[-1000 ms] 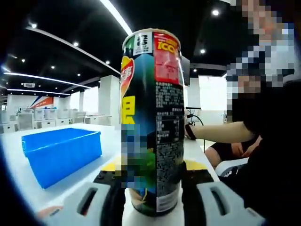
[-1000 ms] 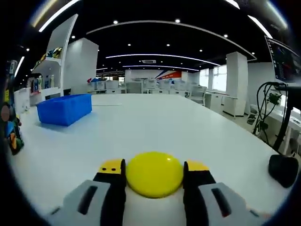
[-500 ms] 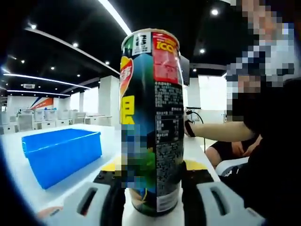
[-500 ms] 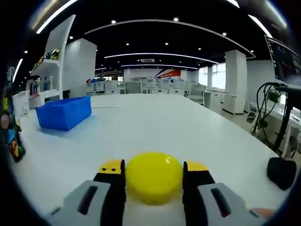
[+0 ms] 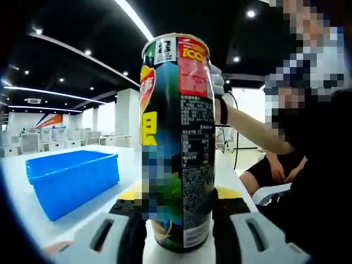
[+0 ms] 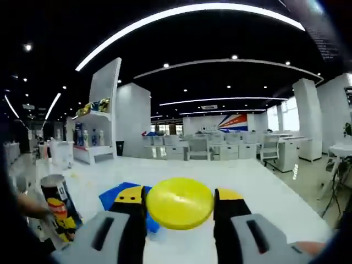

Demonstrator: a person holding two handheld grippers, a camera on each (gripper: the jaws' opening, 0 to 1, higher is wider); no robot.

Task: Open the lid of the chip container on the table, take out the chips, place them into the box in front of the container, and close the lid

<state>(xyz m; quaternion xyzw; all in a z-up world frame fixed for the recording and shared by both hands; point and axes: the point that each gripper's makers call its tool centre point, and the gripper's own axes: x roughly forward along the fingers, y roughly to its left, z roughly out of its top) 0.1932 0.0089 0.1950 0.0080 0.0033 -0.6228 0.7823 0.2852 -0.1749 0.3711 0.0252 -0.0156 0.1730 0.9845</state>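
The left gripper (image 5: 179, 220) clamped the upright can (image 5: 177, 137); the right gripper (image 6: 180, 206), jaws closed on the yellow lid (image 6: 180, 203), stood above it, can (image 6: 59, 212) lower left.

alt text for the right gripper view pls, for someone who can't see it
The right claw holds a round yellow lid between its jaws, raised above a white table. Behind the lid lies a blue box, and at lower left stands a chip container. A large office with desks, shelves and ceiling lights stretches behind.
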